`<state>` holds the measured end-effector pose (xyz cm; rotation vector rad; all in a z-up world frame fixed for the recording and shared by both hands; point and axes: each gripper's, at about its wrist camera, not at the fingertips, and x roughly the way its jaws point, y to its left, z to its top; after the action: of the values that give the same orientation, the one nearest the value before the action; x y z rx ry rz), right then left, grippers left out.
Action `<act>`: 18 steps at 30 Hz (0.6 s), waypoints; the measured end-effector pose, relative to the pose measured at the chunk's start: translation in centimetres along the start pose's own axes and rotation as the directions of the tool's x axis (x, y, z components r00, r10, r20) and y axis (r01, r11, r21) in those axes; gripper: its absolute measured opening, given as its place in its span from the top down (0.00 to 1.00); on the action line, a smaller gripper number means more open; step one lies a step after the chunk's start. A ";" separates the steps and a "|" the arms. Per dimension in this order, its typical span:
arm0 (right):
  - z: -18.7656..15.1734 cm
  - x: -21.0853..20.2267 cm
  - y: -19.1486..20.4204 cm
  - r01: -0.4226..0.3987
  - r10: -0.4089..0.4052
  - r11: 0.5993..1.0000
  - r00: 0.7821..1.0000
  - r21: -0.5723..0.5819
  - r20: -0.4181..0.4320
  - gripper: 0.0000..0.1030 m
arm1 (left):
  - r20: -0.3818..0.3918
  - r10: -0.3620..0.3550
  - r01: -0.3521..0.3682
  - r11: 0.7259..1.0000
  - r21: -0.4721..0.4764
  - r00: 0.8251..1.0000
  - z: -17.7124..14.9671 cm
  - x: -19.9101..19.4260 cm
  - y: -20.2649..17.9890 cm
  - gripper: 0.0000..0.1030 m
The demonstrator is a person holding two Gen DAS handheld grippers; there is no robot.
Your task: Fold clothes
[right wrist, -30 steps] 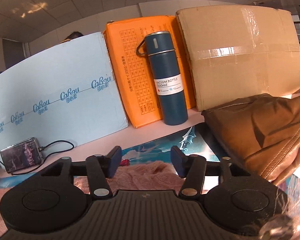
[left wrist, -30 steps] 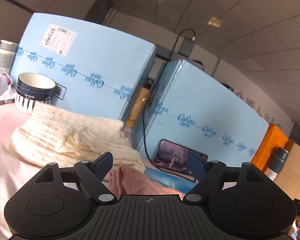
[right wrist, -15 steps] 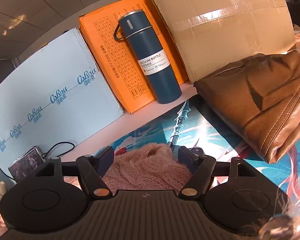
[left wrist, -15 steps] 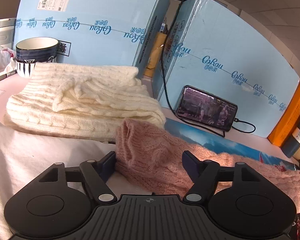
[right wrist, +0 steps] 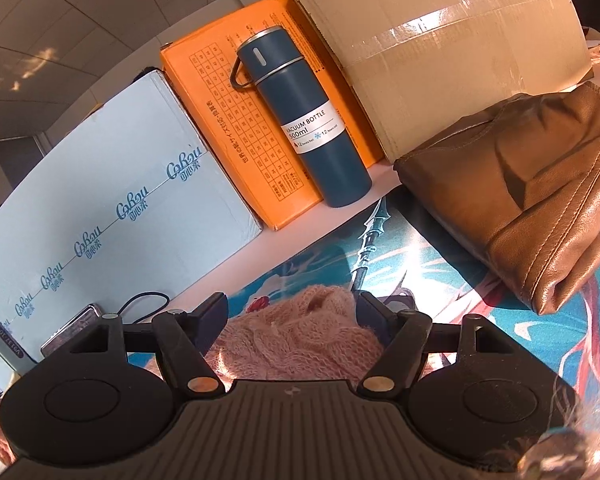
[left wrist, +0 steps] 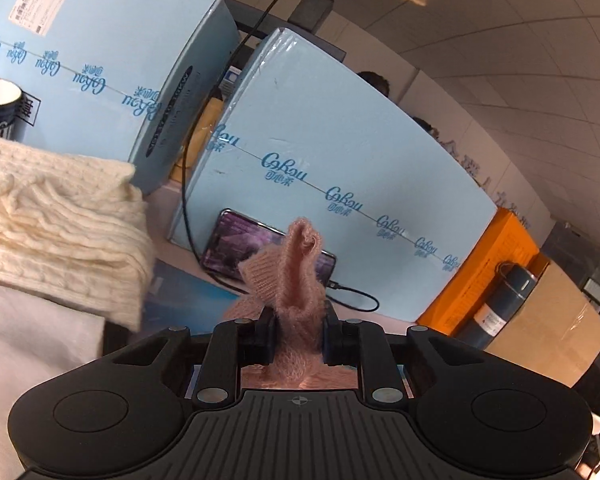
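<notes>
A fuzzy pink knit sweater (left wrist: 296, 280) is pinched in my left gripper (left wrist: 298, 330), which is shut on a bunched sleeve end that sticks up above the fingers. In the right wrist view the same pink sweater (right wrist: 296, 336) lies on the printed blue mat (right wrist: 432, 264) between the fingers of my right gripper (right wrist: 290, 310), which is open with the knit bulging up between its jaws.
A folded cream knit sweater (left wrist: 56, 216) lies at the left on white cloth. Blue boxes (left wrist: 340, 152), a phone (left wrist: 236, 244) with cable, an orange box (right wrist: 236, 120), a dark blue vacuum bottle (right wrist: 304, 120) and a cardboard box (right wrist: 440, 48) stand behind. A brown leather garment (right wrist: 540, 184) lies right.
My left gripper has closed on the pink sweater's sleeve and lifted it. My right gripper has stayed open over the other end of the sweater.
</notes>
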<state>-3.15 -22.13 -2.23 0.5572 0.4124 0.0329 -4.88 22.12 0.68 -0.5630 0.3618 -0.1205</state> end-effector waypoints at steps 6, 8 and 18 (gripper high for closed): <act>0.0 0.1 0.0 -0.002 0.002 1.000 1.000 0.002 -0.003 0.33 | -0.062 -0.074 0.071 0.997 -0.038 0.995 -3.5 3.2 -1.9 0.78; -0.1 0.2 0.1 -0.004 0.004 1.000 1.000 -0.005 -0.006 0.33 | -0.087 -0.089 0.085 0.995 -0.044 0.992 -4.0 3.9 -1.9 0.53; -0.1 0.4 0.5 -0.012 0.011 0.999 1.000 -0.033 -0.003 0.33 | -0.040 -0.325 0.311 0.929 -0.202 0.945 -3.8 3.9 -1.4 0.14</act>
<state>-2.83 -21.59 -2.19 0.5272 0.4107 0.0514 -2.68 18.22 -2.68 -0.8104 0.3524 -0.4237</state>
